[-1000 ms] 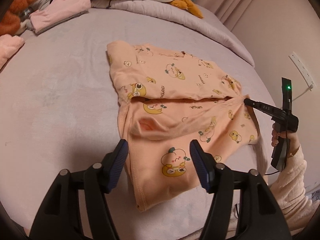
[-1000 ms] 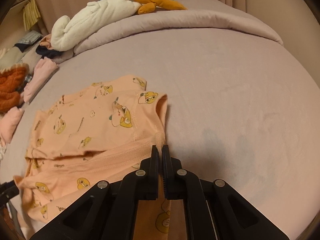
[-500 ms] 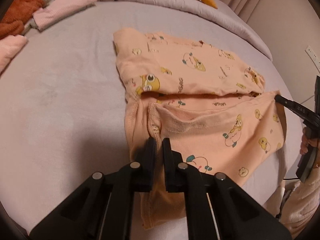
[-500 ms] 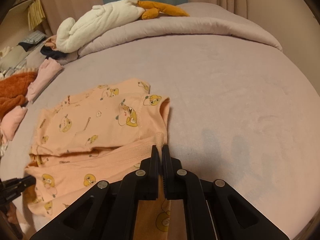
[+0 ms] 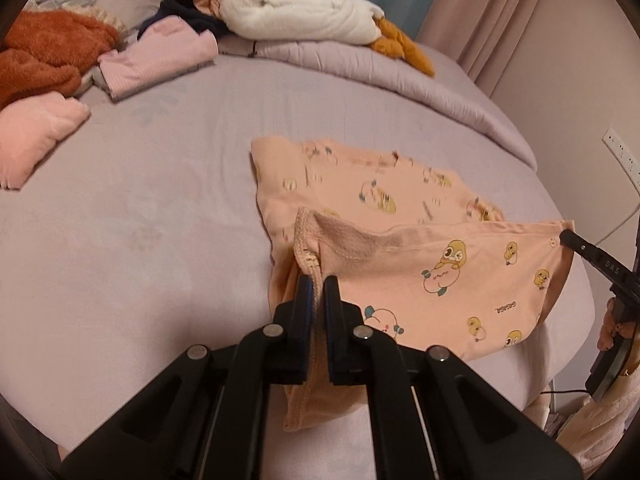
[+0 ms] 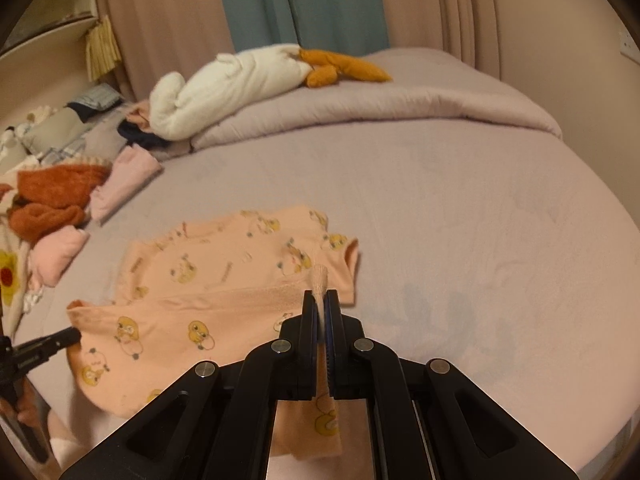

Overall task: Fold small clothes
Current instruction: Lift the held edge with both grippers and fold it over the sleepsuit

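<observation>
A small peach garment (image 5: 440, 272) printed with cartoon ducks lies on the lilac bed, its near half raised off the sheet. My left gripper (image 5: 318, 284) is shut on the garment's left near corner, cloth pinched between its pads. At the other near corner my right gripper (image 6: 321, 300) is shut on the same garment (image 6: 208, 280), a ribbed edge poking up between the fingers. Each gripper shows in the other's view: the right gripper (image 5: 572, 240) at the far right, the left gripper (image 6: 68, 334) at the lower left. The far half of the garment rests flat.
Folded pink clothes (image 5: 156, 60), a rust-orange fleece (image 5: 48, 52) and a peach piece (image 5: 32, 136) lie at the left of the bed. A white plush with orange feet (image 5: 304, 16) lies on the rolled duvet (image 5: 420, 84) behind. The bed edge runs along the right, by a wall socket (image 5: 620, 158).
My left gripper went from wide open to shut on the garment's near corner. Both grippers then rose, lifting the near half of the garment off the bed.
</observation>
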Available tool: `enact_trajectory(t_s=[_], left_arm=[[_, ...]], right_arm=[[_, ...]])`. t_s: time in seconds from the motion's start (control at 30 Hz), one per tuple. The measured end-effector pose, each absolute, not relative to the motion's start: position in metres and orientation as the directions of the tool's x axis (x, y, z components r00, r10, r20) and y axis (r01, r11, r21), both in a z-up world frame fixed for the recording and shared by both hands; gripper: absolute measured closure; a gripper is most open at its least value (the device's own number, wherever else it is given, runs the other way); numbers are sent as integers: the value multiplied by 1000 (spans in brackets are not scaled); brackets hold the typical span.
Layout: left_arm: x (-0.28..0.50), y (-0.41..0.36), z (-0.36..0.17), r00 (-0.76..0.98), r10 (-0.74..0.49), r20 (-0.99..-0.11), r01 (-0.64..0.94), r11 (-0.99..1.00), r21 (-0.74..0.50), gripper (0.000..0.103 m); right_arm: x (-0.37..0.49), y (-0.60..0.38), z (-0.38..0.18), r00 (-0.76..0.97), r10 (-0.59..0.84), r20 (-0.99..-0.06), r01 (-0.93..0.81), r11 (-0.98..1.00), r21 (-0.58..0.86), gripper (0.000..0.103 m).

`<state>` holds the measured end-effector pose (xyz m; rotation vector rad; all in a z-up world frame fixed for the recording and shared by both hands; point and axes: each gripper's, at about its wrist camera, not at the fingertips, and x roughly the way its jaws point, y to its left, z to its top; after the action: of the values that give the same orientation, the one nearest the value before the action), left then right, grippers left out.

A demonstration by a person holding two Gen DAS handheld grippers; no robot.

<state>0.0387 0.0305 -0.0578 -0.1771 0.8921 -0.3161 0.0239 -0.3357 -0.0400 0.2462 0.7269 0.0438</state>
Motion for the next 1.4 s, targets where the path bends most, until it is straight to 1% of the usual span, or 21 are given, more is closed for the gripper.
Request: enact_trajectory(t_s=[0.17,0.37,0.47,0.5,0.57,0.67,0.93,1.4], left_arm=[[58,36,-42,634,-342,-693,180,938,-297,98],[101,46,-35,654,-338,-677,145,934,-326,98],[120,52,-40,639,-363,-678,115,917,-382,98],[126,52,-41,636,-360,-683,117,919,-376,98],[134,48,-42,648,-311,-696,105,941,-323,98],[146,41,-46,640,-296,-709,122,950,-287,98],[177,32,-69,597,-234,-767,95,970,-223,98],[206,31,-98,542,-209,-814,46,975,-219,97]], right_arm=[[40,-330,-24,775,120,-621,24,976,219,99],[78,-323,-20,777,116,-618,21,978,210,99],[101,-321,-22,770,127,-625,19,975,222,99],[108,-321,-23,766,127,-630,21,975,221,99],[123,-318,-27,760,128,-637,16,976,215,99],[140,-311,-37,739,136,-660,9,977,212,99],[165,-300,-62,692,134,-710,8,981,193,99],[194,-308,-93,625,131,-770,56,976,212,99]])
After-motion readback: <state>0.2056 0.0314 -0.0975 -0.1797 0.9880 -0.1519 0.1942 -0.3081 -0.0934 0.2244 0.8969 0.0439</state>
